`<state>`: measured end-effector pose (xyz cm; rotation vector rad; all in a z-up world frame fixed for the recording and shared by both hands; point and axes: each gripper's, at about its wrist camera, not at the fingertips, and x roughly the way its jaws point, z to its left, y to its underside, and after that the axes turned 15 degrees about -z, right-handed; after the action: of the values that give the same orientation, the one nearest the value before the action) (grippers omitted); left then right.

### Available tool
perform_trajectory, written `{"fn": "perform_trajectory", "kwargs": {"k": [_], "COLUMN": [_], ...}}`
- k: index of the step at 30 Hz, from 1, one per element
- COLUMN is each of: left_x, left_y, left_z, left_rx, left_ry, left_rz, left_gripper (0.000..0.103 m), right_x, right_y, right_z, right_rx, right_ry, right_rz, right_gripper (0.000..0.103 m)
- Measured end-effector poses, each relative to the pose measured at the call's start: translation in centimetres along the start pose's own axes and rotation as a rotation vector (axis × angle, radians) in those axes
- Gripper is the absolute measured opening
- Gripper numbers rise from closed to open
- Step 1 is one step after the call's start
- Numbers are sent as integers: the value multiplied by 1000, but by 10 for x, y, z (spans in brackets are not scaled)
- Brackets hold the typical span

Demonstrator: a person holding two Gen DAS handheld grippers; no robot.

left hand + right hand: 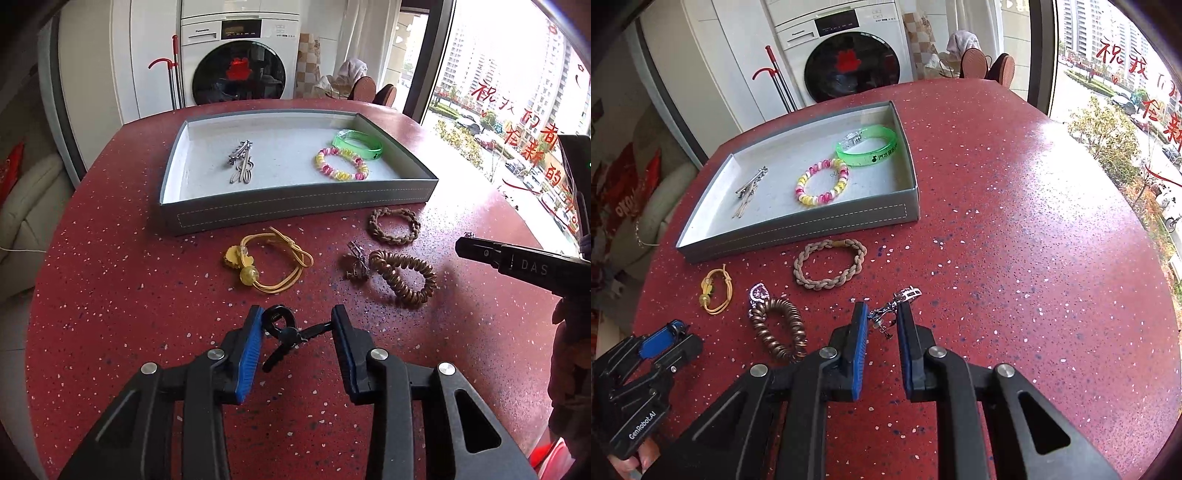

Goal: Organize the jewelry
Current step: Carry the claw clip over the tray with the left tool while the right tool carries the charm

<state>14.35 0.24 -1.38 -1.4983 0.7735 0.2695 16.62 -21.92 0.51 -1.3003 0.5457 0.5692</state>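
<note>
The left gripper (297, 321) fills the bottom of its view, its blue ribbed pads pinching a small black hair clip (284, 332) by its ends; the clip's lower arm is partly hidden behind the left pad. The right gripper (882, 314) sits low in the centre of its own view, pads pressed onto a tiny silver clip (895, 304) whose shape is hard to make out among glints. In the left view the right gripper shows only as a black finger cut off at the right edge.

The red speckled table (110, 258) spreads across both frames. In the upper middle stands a shallow grey tray (295, 210) with stitched walls and a pale lining, holding a translucent green bangle (356, 142), a pink-yellow-white coil band (341, 164) and silver hairpins (242, 162). Below the tray, on the table, lie a brown braided band (393, 225), a bronze spiral tie (404, 277) twisted like an eight, a silver claw clip (354, 264) just beside it, and a yellow cord tie (266, 264) with beads
</note>
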Motion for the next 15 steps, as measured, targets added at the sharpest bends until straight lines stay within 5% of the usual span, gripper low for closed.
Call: {"fn": "perform_trajectory", "kwargs": {"k": [15], "left_x": [-12], "left_y": [-42], "left_z": [26], "left_rx": [-37], "left_ry": [-22], "left_rz": [-77], "left_gripper": [55], "right_x": [-14], "right_y": [-31], "right_z": [20], "right_rx": [-25], "right_ry": [-77], "right_rz": [-51], "right_gripper": [18]}}
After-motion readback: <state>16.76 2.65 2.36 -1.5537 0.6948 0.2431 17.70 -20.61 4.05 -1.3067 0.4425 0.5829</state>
